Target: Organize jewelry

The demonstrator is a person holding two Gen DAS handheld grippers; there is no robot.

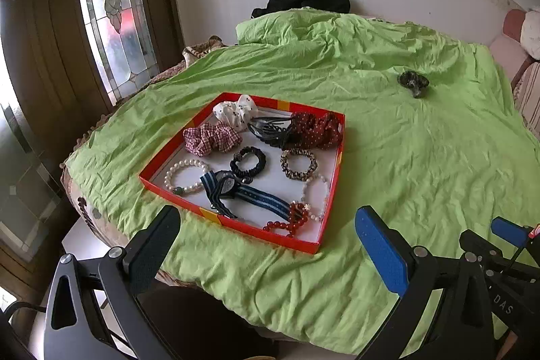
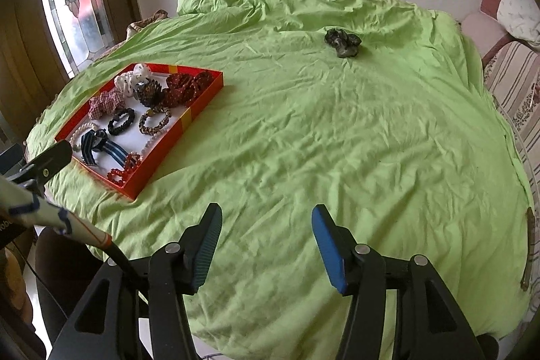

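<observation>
A rumpled green sheet [image 2: 337, 140] covers a round bed under a white wall, with a stained-glass window [image 1: 108, 5] at far left. Toward the left of the bed sits the red tray [image 1: 334, 177], already crowded: a checked scrunchie [image 1: 212, 137], a pearl bracelet [image 1: 184, 176], a striped blue ribbon clip [image 1: 243, 191], a red bead bracelet [image 1: 290, 221] against the near rim, and a dotted maroon scrunchie [image 1: 314, 130] at the back. Well apart to the right, alone on the sheet, lies the dark scrunchie [image 2: 342, 43], probably the last piece to gather. The left gripper [image 1: 266, 242] hovers just short of the tray's near edge, jaws spread wide and holding nothing; the right gripper [image 2: 266, 245] hangs over bare sheet, jaws partly spread, also empty and touching nothing. The risks, as I judge them: the soft, wrinkled sheet may bunch between the jaws along with the dark scrunchie, dragging cloth and shifting the tray; and a drop into the packed tray could knock the red bead bracelet over the low rim.
</observation>
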